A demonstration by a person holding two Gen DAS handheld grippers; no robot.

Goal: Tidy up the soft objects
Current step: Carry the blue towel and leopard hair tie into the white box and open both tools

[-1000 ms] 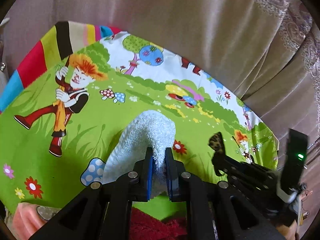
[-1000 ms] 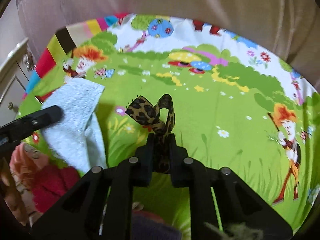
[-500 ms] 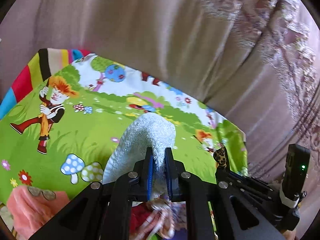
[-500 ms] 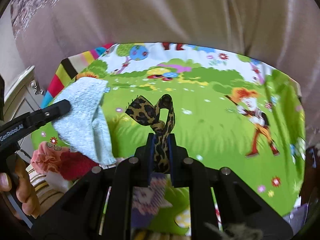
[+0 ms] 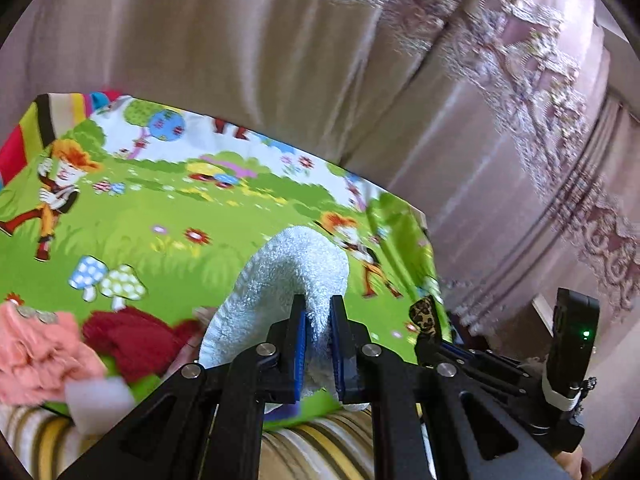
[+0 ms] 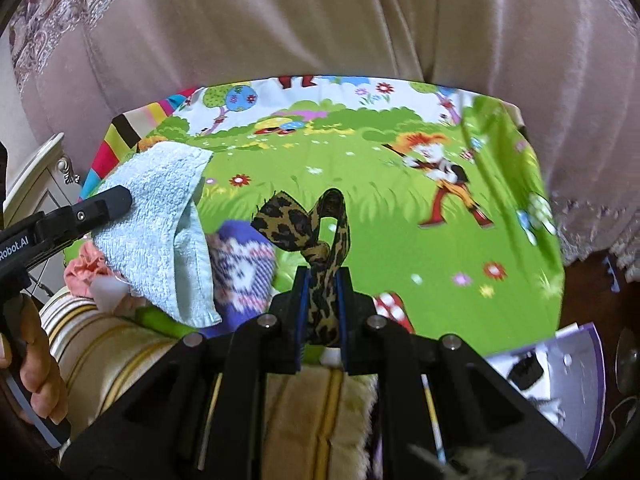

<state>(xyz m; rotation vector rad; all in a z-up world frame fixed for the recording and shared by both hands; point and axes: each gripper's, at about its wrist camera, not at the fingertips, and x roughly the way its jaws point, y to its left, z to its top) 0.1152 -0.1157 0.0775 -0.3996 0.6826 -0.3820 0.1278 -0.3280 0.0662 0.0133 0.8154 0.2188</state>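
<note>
So the left gripper was clamped tight on a pale blue fluffy terry washcloth. From the left wrist view the cloth bulged up over the blue pads like a soft rounded hump, looped pile texture really visible, with the rest draping off to the left. From the right wrist view the same towel hung as a limp folded triangle, hemmed edge along the top, held up off the bright green cartoon-print play mat.

The right gripper had its fingers squeezed on a leopard-print fabric ribbon band, tan with dark spots, knotted just above the pads with two loops sticking up like bunny ears. It was off the mat too.

Down on the near edge of the mat there was a little pile: a coral pink fuzzy knit piece, a dark red knit item right beside it, and a white foam block touching the pink one. The right view also showed a purple and white patterned knit thing, blurry, behind the towel. Dusty pink curtain fabric hung behind the mat.
</note>
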